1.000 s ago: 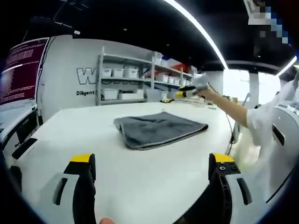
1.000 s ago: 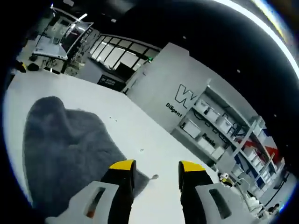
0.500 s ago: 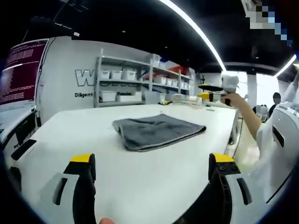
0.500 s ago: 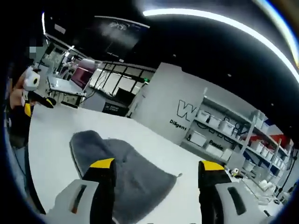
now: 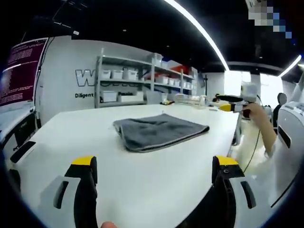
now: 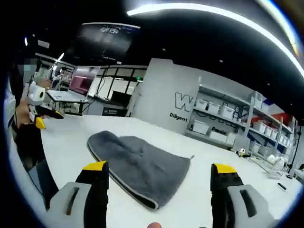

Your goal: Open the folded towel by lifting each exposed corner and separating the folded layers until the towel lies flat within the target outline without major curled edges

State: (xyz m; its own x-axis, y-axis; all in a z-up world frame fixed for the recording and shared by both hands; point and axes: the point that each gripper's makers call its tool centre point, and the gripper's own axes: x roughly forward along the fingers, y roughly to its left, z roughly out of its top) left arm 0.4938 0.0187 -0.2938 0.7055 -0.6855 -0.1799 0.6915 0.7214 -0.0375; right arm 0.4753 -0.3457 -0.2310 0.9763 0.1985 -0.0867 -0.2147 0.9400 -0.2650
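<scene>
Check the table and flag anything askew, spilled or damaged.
Nothing stands out. The folded grey terry towel lies flat on the white table, apart from both open hand-held grippers, left and right. No spill or damage shows.

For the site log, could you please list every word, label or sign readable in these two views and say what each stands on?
"W": large letter on the white wall; the letters after it are hidden by the shelving.
"Diligent": small line under it on the same wall; the rest is hidden by the shelving.
Dark red screen at the left of the left gripper view: lines of text, too small to read.
Grey towel: no readable label.
</scene>
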